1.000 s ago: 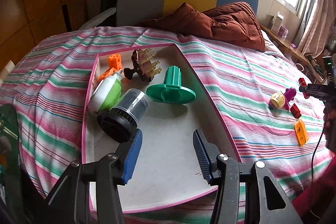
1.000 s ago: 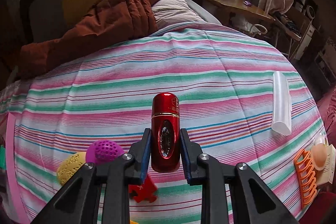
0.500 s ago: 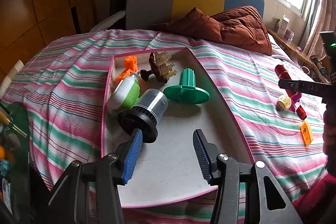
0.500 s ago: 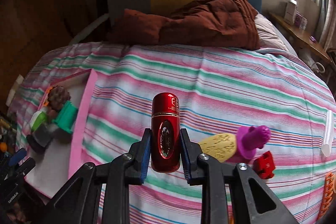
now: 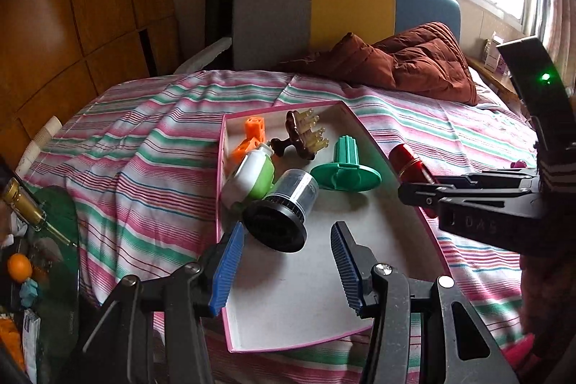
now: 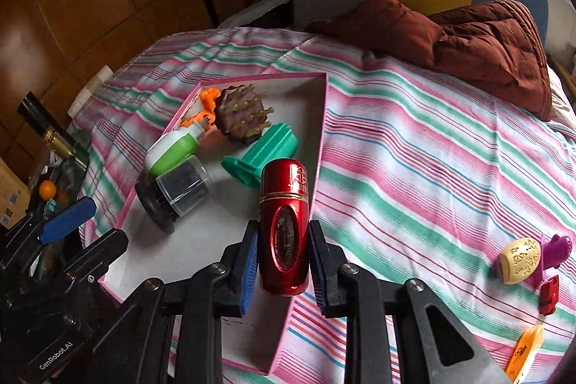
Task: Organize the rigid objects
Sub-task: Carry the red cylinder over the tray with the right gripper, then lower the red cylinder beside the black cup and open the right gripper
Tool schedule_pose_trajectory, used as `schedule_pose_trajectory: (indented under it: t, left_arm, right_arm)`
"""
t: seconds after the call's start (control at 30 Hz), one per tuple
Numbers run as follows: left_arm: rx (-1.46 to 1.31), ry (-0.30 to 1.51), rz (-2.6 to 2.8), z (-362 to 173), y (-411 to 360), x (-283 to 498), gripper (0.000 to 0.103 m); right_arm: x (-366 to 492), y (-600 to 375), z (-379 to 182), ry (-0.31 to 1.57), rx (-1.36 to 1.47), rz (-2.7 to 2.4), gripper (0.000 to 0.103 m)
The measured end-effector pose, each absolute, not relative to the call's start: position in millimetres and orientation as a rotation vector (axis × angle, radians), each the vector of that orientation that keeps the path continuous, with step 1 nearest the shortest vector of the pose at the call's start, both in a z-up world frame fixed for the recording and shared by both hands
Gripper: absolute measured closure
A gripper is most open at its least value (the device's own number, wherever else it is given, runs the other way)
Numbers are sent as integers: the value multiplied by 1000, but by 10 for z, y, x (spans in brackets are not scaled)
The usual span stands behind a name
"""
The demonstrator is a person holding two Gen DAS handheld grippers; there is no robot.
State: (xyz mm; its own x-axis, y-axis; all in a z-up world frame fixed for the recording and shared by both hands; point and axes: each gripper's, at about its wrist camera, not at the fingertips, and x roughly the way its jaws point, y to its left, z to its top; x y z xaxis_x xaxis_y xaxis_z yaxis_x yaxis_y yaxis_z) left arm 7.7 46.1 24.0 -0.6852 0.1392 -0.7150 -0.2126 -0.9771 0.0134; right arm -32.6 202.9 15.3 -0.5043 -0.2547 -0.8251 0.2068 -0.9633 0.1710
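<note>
Over the pink tray's [image 6: 320, 146] right rim, the down-tilted right gripper [image 6: 284, 261] pinches an upright red bottle [image 6: 284, 225].

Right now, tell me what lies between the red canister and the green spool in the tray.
Nothing but bare white tray floor shows between the red canister and green spool, in the right wrist view.

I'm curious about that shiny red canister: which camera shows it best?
The right wrist view: the red canister fills the centre, upright between the right gripper's fingers. The left wrist view shows only its top end, past the pink box's edge.
</note>
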Motion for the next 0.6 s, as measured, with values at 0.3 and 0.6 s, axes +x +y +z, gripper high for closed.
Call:
schedule_pose_trajectory:
  t: [0.3,0.6]
  left_arm:
    - [-1136,139,2736,228,386,101,52]
    - [-1124,137,2757,247,321,115,50]
  right_arm:
    - [-394,1820,6,-42,1440,-2455,78]
    - [-592,1750,-138,-36,1489,-2441,78]
